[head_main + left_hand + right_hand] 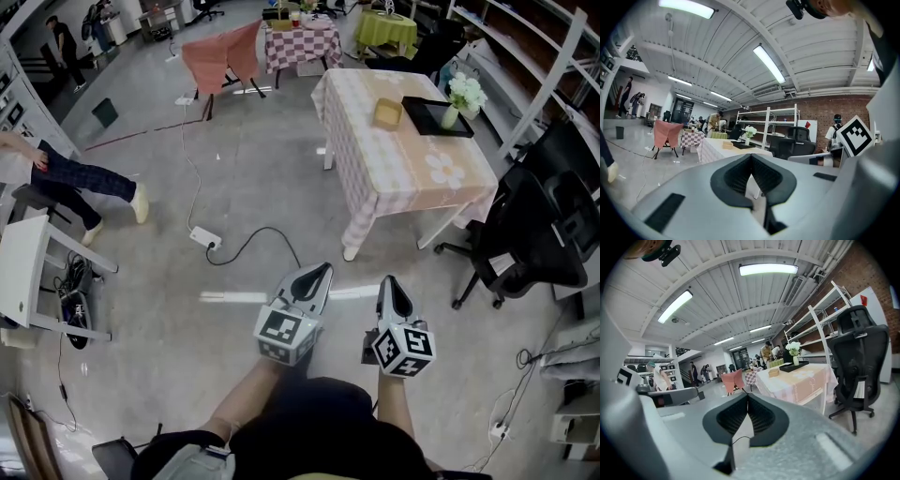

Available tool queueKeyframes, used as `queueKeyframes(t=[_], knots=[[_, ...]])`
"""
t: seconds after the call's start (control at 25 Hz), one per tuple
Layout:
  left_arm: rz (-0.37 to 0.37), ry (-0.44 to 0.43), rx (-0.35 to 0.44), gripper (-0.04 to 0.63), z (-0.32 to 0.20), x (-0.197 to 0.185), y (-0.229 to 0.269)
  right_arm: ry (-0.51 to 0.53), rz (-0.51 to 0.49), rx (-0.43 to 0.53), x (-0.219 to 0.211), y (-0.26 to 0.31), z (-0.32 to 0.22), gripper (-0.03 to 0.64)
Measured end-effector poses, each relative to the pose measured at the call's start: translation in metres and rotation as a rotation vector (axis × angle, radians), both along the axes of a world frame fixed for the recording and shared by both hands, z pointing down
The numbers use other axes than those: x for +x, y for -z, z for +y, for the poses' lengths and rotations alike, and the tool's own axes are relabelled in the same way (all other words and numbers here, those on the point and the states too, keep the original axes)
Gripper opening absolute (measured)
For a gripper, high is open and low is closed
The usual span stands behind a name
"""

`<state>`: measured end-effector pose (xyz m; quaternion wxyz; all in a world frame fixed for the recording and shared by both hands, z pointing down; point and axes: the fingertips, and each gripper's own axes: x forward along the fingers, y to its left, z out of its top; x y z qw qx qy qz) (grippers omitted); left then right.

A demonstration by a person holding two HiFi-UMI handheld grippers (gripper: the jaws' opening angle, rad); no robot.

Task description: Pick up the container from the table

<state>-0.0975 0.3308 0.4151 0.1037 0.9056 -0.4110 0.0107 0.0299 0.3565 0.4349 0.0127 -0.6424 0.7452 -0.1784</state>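
So the person is standing out on the bare concrete floor [253, 178] with both tools held out in front, and neither is anywhere near the table yet. The left gripper [317, 277] has its 2 jaws pressed together at the tips with nothing in between; in the left gripper view you just see the room past them. Same deal with the right gripper [391, 287]: jaws closed tight, empty. The 2 sit side by side, not touching, each with its marker cube facing the head camera. The container [386, 113], a small tan box that looks open-topped, sits on the table [403, 178], which wears a pink checked cloth with white flower prints. It's toward the far end of the tabletop, just left of a black tray [427, 120], and a vase of white flowers [463, 96] stands at the tray's right edge. All of that is well apart from both grippers, up ahead and a bit to the right in the head view. A black office chair [539, 234] is parked just beside the table's near right corner. On the floor to the left of the table there's a white power strip [204, 237] with a dark cable [258, 246] curling off it. Off at the left a seated person's legs [89, 178] in dark checked trousers stick out. Further back there's a salmon cloth [220, 54] draped over some stand, plus a checked table [300, 45] and a green table [384, 30].
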Motion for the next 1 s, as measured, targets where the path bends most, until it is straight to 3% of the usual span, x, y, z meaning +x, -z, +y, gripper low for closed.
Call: queueKeyframes(t=[1.0], knots=[[-0.016, -0.055, -0.007, 0.009, -0.15, 0.007, 0.005, -0.097, -0.012, 0.006, 0.008, 0.009, -0.139, 0.005]])
